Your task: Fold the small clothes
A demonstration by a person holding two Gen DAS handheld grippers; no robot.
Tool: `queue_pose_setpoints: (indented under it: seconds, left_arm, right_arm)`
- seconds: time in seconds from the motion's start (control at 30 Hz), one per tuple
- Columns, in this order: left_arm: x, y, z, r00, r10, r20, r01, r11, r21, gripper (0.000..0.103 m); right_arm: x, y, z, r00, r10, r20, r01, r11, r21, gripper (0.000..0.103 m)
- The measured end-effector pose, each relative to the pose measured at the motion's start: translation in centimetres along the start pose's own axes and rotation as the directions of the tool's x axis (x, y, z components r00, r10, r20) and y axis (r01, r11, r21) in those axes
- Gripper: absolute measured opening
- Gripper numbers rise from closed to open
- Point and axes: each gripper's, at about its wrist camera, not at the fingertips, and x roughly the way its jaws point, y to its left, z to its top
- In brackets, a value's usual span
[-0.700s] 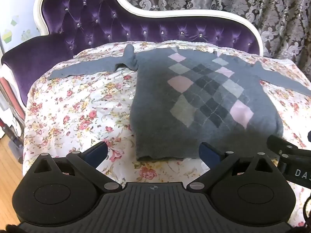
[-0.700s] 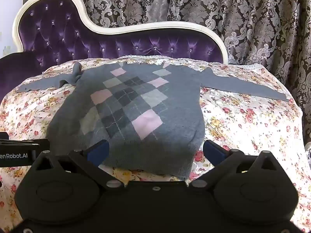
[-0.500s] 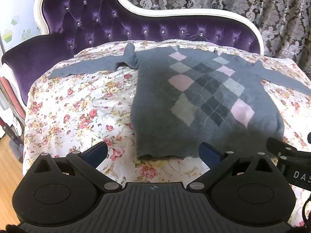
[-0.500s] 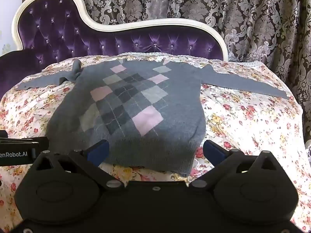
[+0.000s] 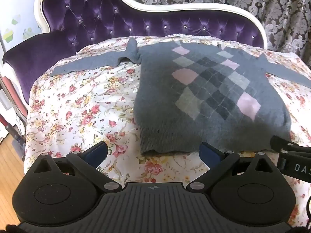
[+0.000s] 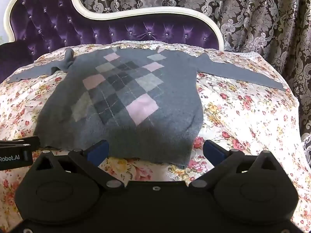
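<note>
Grey wool sweater (image 5: 204,101) with pink, pale and dark argyle diamonds lies flat, front up, on a floral bedspread (image 5: 77,104). Its hem faces us and its 2 sleeves stretch out to either side. The left sleeve (image 5: 93,63) is bunched near the shoulder; the right sleeve (image 6: 239,71) lies straight.

We hold 2 grippers just short of the hem, above the bedspread. Our left gripper (image 5: 153,152) has its jaws wide apart, with the hem's left corner lying between the blue fingertips (image 5: 97,152), though we cannot tell if they touch it. Our right gripper (image 6: 155,150) also has its jaws wide apart, framing the hem's right corner. Neither grips anything.

Behind the bedspread rises a purple tufted headboard (image 6: 116,31) with a cream frame, and patterned curtains (image 6: 262,19) hang beyond.
</note>
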Motion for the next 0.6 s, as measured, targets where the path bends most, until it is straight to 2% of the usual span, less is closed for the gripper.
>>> queue_pose_setpoints:
  seconds: [0.6]
  left_arm:
    - [0.35,0.15,-0.22,1.000,-0.003,-0.015,0.003,1.000,0.005,0.101]
  right_arm:
    - [0.20,0.54,0.12,1.000,0.005,-0.007,-0.005,1.000,-0.003,0.102]
